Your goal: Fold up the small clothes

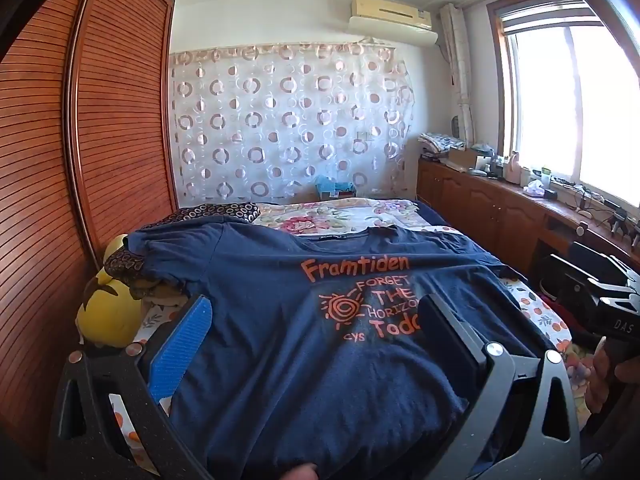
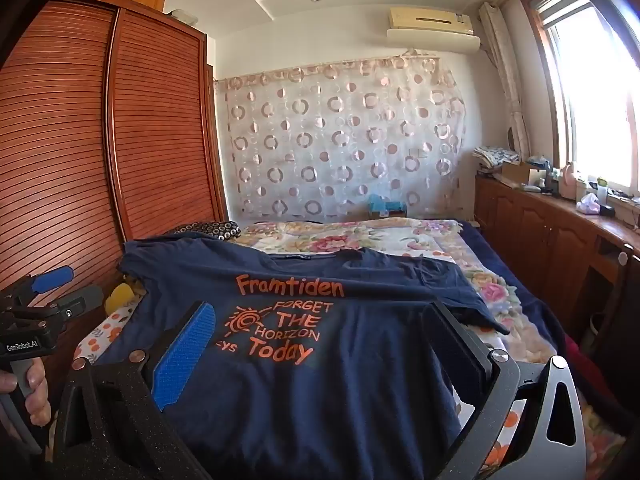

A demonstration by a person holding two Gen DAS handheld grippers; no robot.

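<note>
A navy T-shirt [image 1: 280, 320] with orange print "Framtiden" lies spread flat, front up, on the bed, collar at the far end; it also shows in the right wrist view [image 2: 320, 380]. My left gripper [image 1: 316, 308] is open, its fingers wide apart above the shirt's lower half, holding nothing. My right gripper [image 2: 320, 316] is open too, fingers spread over the shirt's lower half, empty. The left gripper also shows at the left edge of the right wrist view [image 2: 52, 280], and the right gripper's body at the right edge of the left wrist view [image 1: 612, 292].
The bed carries a floral quilt [image 2: 360, 236] and an orange-patterned sheet [image 1: 540, 312]. A yellow plush toy [image 1: 108, 312] lies at the bed's left. A brown louvred wardrobe [image 1: 80, 160] stands left. A cluttered wooden cabinet [image 1: 500, 208] runs under the window at right.
</note>
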